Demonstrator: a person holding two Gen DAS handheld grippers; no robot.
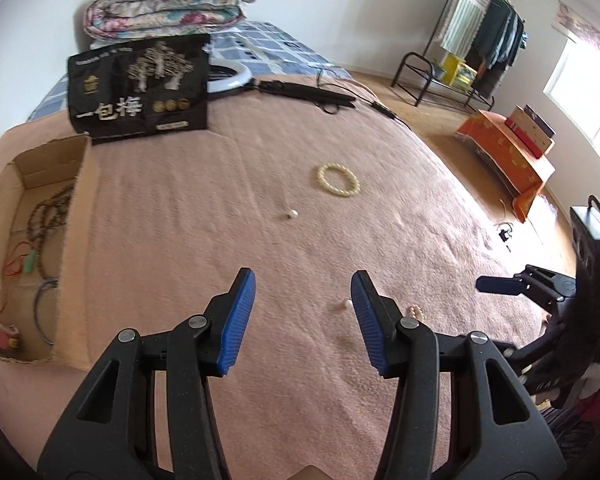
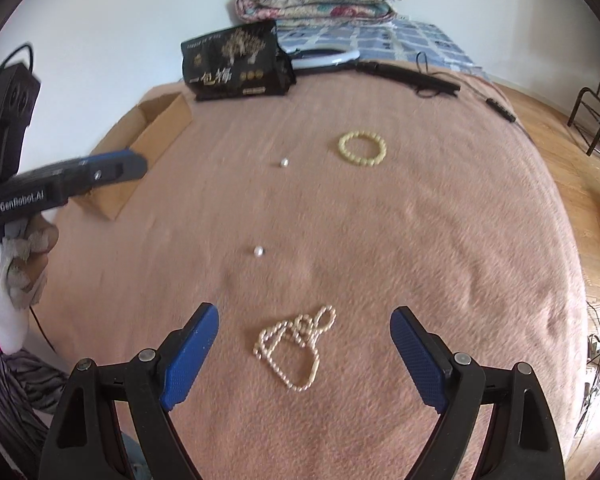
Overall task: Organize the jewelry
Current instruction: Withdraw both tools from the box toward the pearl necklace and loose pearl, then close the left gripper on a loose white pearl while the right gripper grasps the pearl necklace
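Note:
A pearl necklace (image 2: 296, 346) lies tangled on the pink blanket, between the fingers of my open, empty right gripper (image 2: 304, 320). A yellow bead bracelet (image 2: 363, 148) lies farther back; it also shows in the left wrist view (image 1: 337, 180). Two loose pearls lie on the blanket, one near (image 2: 259, 251) and one far (image 2: 284, 162). A cardboard box (image 1: 76, 240) at the left holds a dark bead string (image 1: 48, 216), a green pendant on red cord (image 1: 29, 266) and a blue bangle (image 1: 44, 304). My left gripper (image 1: 303, 280) is open and empty, right of the box.
A black snack bag (image 1: 140, 84) stands behind the box. A ring light (image 1: 228, 76) and a folded black stand (image 1: 308, 92) lie at the back, with folded quilts (image 1: 168, 0) behind. The blanket's right edge drops to a wooden floor (image 2: 580, 184).

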